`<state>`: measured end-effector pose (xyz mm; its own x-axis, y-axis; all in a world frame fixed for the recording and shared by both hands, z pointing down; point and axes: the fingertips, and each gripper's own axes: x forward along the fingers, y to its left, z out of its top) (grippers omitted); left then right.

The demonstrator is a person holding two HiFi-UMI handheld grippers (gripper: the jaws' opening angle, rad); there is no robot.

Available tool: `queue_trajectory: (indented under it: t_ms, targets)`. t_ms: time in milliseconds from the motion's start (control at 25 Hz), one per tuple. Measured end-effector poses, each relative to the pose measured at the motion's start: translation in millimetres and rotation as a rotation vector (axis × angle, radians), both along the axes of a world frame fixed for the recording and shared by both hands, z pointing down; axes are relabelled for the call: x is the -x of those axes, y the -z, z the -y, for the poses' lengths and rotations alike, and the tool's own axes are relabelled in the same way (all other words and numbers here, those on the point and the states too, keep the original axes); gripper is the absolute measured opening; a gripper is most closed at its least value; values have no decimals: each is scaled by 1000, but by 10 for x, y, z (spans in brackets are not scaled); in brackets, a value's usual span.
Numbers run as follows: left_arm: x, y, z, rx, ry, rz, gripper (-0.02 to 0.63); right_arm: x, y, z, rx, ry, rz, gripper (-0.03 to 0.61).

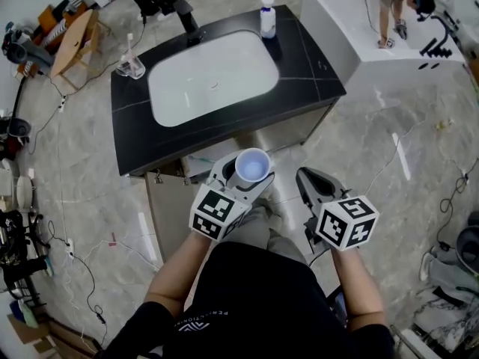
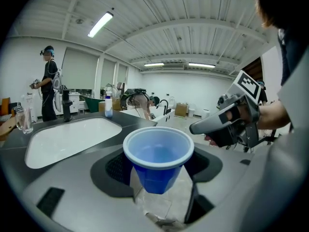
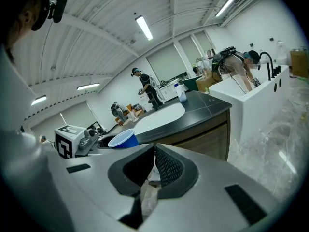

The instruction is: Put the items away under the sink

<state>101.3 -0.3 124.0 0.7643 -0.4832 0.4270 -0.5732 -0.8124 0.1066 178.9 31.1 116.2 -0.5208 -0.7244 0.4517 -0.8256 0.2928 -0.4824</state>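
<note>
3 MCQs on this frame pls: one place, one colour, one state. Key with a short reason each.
1. Where does the spray bottle stand?
A) in the basin
B) on the black countertop, right of the faucet
C) on the floor

2. What colour is the outside of the cup?
A) red
B) green
C) blue

3. The right gripper is:
A) shut and empty
B) clamped on the cup
C) wide open

Key:
1 B, the head view shows it on the dark top.
2 C, its blue wall shows in the left gripper.
3 A, its jaws meet with nothing between.
</note>
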Motion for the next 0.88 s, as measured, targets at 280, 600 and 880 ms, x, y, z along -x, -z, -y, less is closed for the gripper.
queue_trajectory:
  t_ms: [280, 600, 880]
  targets:
    - [156, 45, -159, -11, 17, -10, 311, 211, 43, -158, -14, 28, -8, 35]
    - [311, 38, -266, -28, -31, -10, 312, 379, 87, -231, -16, 7, -41, 35]
    - [836, -5, -462, -7, -44, -20, 312, 901, 55, -365, -2, -6, -40, 35]
